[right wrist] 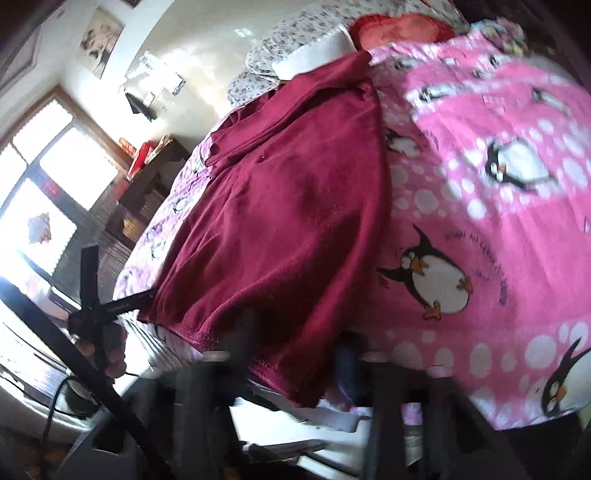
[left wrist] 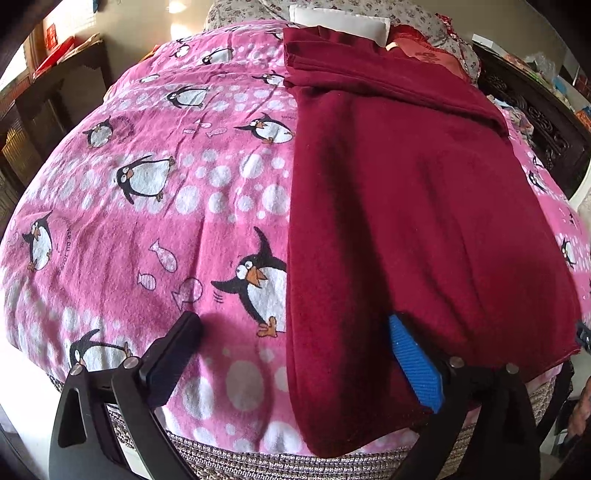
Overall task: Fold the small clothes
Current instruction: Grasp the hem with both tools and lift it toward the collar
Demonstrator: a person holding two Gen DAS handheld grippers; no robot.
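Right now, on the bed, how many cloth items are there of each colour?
Dark red fleece garment: 1
Pink penguin-print blanket: 1
White pillow: 1
Red-orange cushion: 1
Grey floral cover: 1
Total: 5

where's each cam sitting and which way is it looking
Left wrist: on the left gripper, angled down over the pink penguin blanket and the dark red garment; both open fingers show, straddling the garment's near left edge.
Right wrist: on the right gripper, looking along the same garment from its near hem; blurred fingers show, plus a hand at lower left.
Shared: garment, blanket, white pillow.
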